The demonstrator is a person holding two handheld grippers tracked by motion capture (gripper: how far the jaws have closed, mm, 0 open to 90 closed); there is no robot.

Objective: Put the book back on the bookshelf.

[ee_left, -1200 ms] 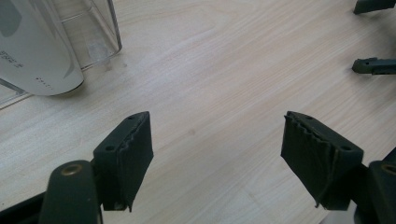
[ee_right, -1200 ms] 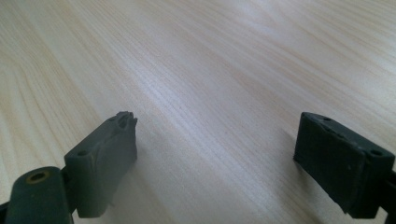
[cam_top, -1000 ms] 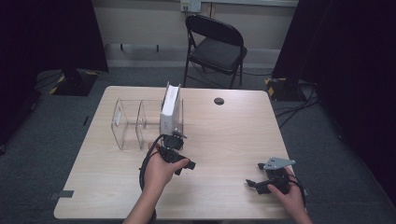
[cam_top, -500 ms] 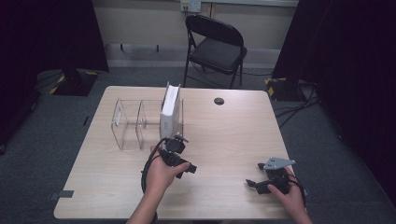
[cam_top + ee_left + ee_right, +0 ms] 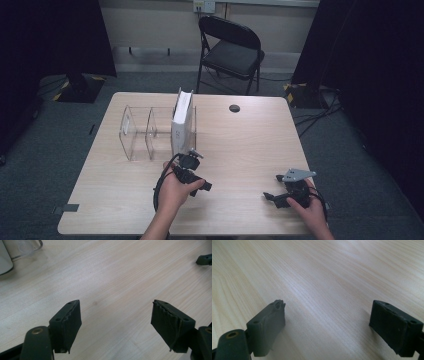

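Note:
A white binder [image 5: 182, 122] stands upright in the right slot of a clear acrylic organizer [image 5: 142, 132] on the wooden table [image 5: 240, 145]. My left gripper [image 5: 200, 181] is held low over the table just in front of the binder, apart from it. In the left gripper view it [image 5: 116, 322] is open with bare wood between its pads, and the binder's corner [image 5: 5, 258] sits at the top left. My right gripper [image 5: 272, 198] rests near the front right edge, pointing left. Its jaws [image 5: 328, 322] stand open over bare wood.
A small black round disc [image 5: 234, 108] lies near the table's far edge. A black folding chair [image 5: 230, 50] stands behind the table. The organizer's two left slots hold nothing. The right gripper's tip [image 5: 204, 260] shows far off in the left gripper view.
My left hand has sunk toward the table and drawn slightly back from the binder. The right hand has stayed where it was.

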